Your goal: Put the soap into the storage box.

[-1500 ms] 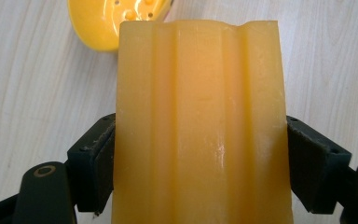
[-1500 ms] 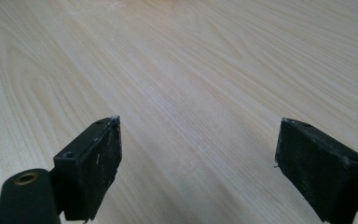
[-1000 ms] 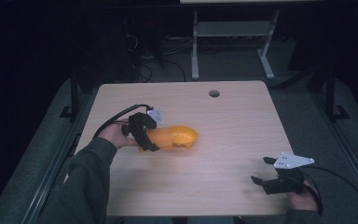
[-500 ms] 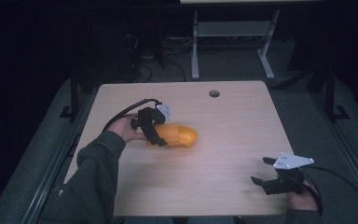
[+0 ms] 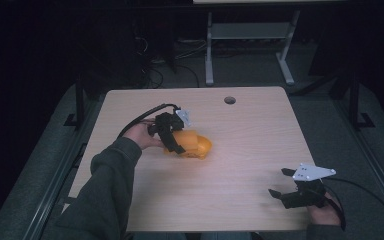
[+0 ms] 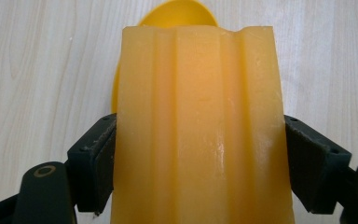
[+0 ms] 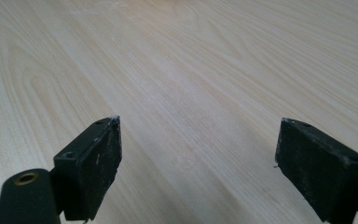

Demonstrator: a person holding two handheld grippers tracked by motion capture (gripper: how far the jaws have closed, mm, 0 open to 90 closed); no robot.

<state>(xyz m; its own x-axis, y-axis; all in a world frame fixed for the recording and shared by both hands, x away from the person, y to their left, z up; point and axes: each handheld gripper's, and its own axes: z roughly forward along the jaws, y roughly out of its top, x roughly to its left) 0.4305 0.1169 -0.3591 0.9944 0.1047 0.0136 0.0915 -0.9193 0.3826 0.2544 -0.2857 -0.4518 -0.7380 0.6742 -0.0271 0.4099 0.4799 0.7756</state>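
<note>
An orange-yellow ridged block (image 5: 192,144) sits on the wooden table (image 5: 240,130) left of centre, with a rounded yellow piece (image 6: 177,10) showing behind its far end. My left gripper (image 5: 172,141) is shut on the block, its black pads (image 6: 95,161) pressed against both long sides of the block (image 6: 198,130). At the table's front right corner my right gripper (image 5: 279,186) rests open, with bare wood between its pads (image 7: 100,158), held by a hand.
A round cable hole (image 5: 229,100) lies near the table's far edge. Behind the table stands a grey metal desk frame (image 5: 250,35) on a dark floor. Cables trail from both grippers.
My left gripper has moved up and turned over the orange block, tilting it more upright. The right gripper has stayed still.
</note>
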